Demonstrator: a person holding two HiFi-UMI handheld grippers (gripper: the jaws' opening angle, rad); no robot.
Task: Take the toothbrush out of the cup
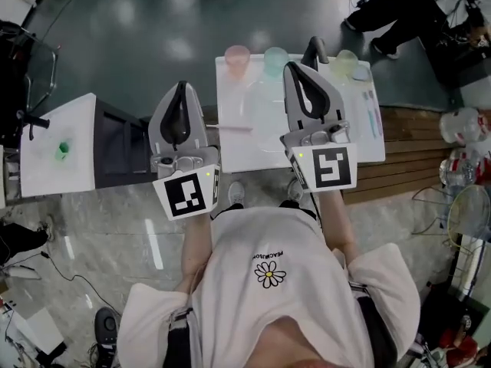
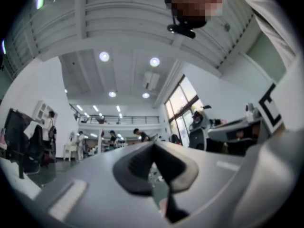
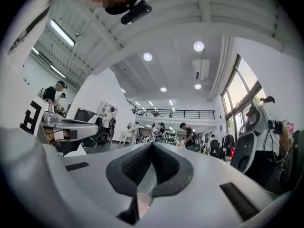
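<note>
In the head view three translucent cups stand along the far edge of a white table: a pink cup, a green cup and a yellow cup. I cannot tell if a toothbrush stands in any of them. Two thin toothbrushes lie flat at the table's right side, and a pink stick-like item lies at its left. My left gripper and right gripper are held up near the chest, short of the cups, both shut and empty. Both gripper views face the ceiling, left gripper and right gripper with jaws together.
A small white side table with a green object stands at the left, a dark unit beside it. A wooden platform and clutter lie to the right. A person stands beyond the table.
</note>
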